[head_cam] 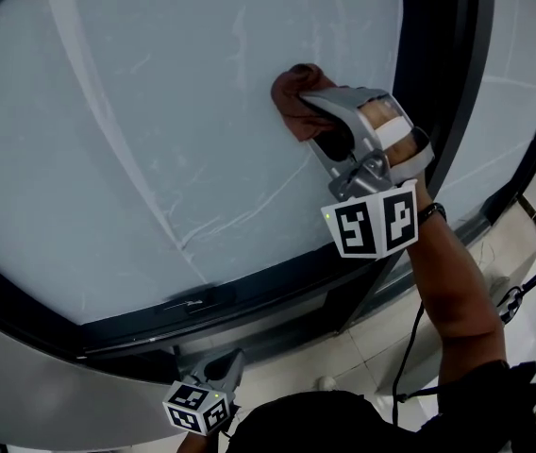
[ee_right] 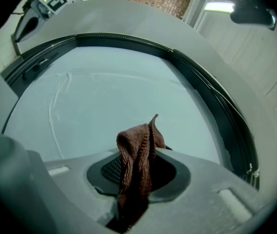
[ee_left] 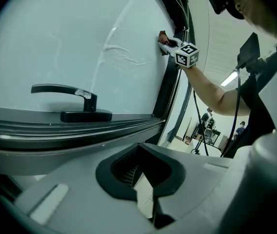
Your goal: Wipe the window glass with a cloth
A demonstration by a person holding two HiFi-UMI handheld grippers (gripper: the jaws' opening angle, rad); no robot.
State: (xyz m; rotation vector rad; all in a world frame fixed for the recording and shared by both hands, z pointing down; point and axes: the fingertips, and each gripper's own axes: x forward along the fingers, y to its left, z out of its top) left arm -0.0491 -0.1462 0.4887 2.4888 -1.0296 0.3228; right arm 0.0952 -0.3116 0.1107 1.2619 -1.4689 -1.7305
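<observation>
Grey and half cut off by the lower edge of the head view, your left claw (head_cam: pixel 228 364) hung below the window, well apart from the pane. Its own view showed the left claw (ee_left: pixel 143 179) drawn nearly together, only a thin sliver of pale floor between the dark pads and nothing held there. Just above it a black handle (ee_left: pixel 72 104) lay flat along the bottom of the dark frame (head_cam: pixel 438 83).

The window glass (head_cam: pixel 155 111) filled most of the view, pale and milky, with faint curved streaks (head_cam: pixel 240 215) running across it; what lay behind the pane could not be made out.

Further right, the brown cloth (head_cam: pixel 294 97) was bunched against the glass high up, close to the frame's upright bar. You held it with your right claw (head_cam: pixel 313 102), clamped tight on the fabric. In that claw's view the cloth (ee_right: pixel 136 165) rose in a folded peak between the pads, and its lower end vanished into the dark throat of the right claw (ee_right: pixel 138 179). The side of the cloth pressed to the glass stayed hidden behind its own folds.

Your right hand (head_cam: pixel 386 125) showed only in part through the claw's grey body, above the marker cube (head_cam: pixel 374 223).
</observation>
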